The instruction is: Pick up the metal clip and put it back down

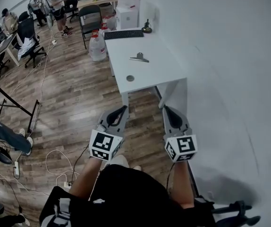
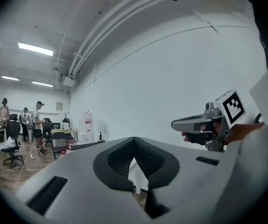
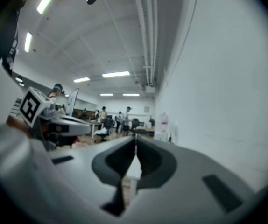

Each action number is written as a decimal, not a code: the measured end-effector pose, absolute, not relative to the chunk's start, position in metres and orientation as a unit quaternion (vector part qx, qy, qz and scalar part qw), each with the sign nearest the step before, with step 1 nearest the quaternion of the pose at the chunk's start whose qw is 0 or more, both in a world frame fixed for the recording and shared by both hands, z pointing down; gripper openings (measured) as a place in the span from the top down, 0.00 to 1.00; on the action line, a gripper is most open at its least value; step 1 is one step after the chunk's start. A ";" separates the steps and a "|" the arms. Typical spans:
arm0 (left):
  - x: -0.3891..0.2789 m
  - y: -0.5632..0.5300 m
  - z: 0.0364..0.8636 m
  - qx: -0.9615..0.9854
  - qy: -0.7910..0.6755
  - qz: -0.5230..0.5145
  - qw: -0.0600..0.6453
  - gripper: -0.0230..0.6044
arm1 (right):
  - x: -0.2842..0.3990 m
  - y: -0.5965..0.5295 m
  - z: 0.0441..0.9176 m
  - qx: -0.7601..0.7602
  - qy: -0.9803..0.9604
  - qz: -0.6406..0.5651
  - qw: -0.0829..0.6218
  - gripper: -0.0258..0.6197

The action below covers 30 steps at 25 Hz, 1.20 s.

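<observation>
Metal clip [image 1: 139, 57] lies flat on the white table [image 1: 165, 74], between the keyboard [image 1: 123, 33] at the far end and a small round disc [image 1: 130, 78] nearer the person. Both tools are held level in front of the body, well short of the table; the left gripper [image 1: 124, 109] and right gripper [image 1: 166, 109] each have their jaws pressed together with nothing between them. By my reading the pickup has not begun and this is the approach. Next, one gripper must reach the metal clip, spread its jaws and close on the raised handle.
</observation>
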<state>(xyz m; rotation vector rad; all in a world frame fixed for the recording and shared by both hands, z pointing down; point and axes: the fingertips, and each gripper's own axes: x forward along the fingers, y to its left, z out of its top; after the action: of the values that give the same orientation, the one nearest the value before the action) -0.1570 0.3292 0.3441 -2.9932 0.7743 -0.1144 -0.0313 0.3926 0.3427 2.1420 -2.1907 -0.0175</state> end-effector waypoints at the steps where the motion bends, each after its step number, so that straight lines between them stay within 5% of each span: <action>1: -0.155 0.328 0.345 -0.967 0.251 -0.037 0.020 0.92 | -0.028 0.392 0.343 0.699 -0.715 -0.003 0.035 0.91; 30: -0.057 0.152 0.361 -0.964 0.256 -0.057 0.039 0.92 | 0.067 0.213 0.366 0.691 -0.721 0.019 0.047 0.91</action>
<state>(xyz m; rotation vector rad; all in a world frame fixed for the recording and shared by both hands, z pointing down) -0.0574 0.1515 0.3613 -2.9557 0.7839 -0.1739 0.0665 0.2131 0.3662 2.1082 -2.2004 0.0582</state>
